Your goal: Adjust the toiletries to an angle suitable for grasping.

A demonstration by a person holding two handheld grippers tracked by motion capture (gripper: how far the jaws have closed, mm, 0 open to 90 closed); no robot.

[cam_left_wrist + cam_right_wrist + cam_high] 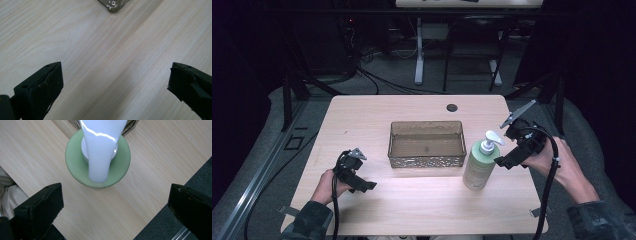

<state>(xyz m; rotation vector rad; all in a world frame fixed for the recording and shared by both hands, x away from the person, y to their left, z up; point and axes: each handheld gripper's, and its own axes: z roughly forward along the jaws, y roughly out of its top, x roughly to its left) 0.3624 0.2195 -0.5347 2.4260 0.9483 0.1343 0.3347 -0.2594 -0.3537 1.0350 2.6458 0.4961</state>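
Observation:
A pale green pump bottle (pixel 481 166) with a white pump head (pixel 490 141) stands upright on the table, just right of the front right corner of a brown see-through basket (pixel 427 144). My right gripper (pixel 508 159) hovers beside the bottle's top, open, looking down on the pump (pixel 100 150) and the green shoulder (pixel 75 167) from above. Its jaws are spread wide and touch nothing. My left gripper (pixel 362 182) is low over the table's front left, open, with bare wood between its jaws. A corner of the basket (pixel 113 5) shows at the top of the left gripper view.
The light wooden table (pixel 422 205) has a round cable hole (pixel 452 107) at the back. Its right edge (pixel 172 192) runs close under my right gripper, with dark floor beyond. Desk legs and cables stand behind the table.

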